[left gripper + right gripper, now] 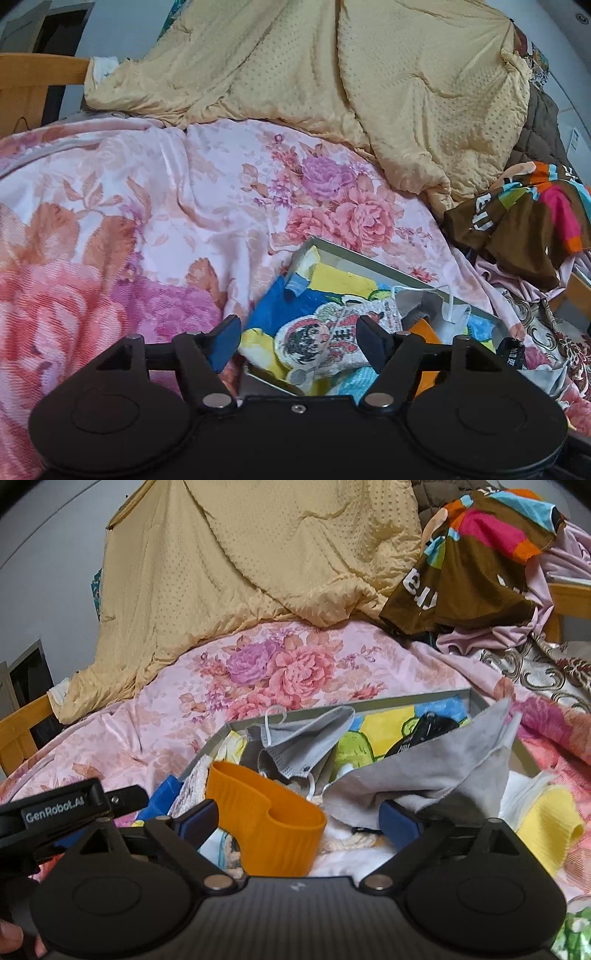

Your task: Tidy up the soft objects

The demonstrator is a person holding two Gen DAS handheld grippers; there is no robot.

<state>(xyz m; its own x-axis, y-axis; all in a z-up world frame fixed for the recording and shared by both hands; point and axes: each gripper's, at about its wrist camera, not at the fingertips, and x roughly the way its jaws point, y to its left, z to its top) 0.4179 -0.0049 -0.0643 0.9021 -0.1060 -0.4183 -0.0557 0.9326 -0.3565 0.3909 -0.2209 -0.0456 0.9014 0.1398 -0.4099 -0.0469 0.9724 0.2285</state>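
Tray (491, 705) holding one orange band (266, 816), one grey mask (306, 738), one grey cloth (436, 771)

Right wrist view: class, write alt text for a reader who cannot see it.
Open tongs hover over a grey tray of soft items on a floral bedspread: an orange band, a grey face mask, a grey cloth.

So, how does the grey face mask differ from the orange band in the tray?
The grey face mask is thin pleated fabric with white ear loops; the orange band is a thick ribbed loop without strings. The mask lies crumpled further back in the tray; the band stands on its edge, near the open right gripper. The mask is dull grey, the band bright orange. Both are soft and neither is held.
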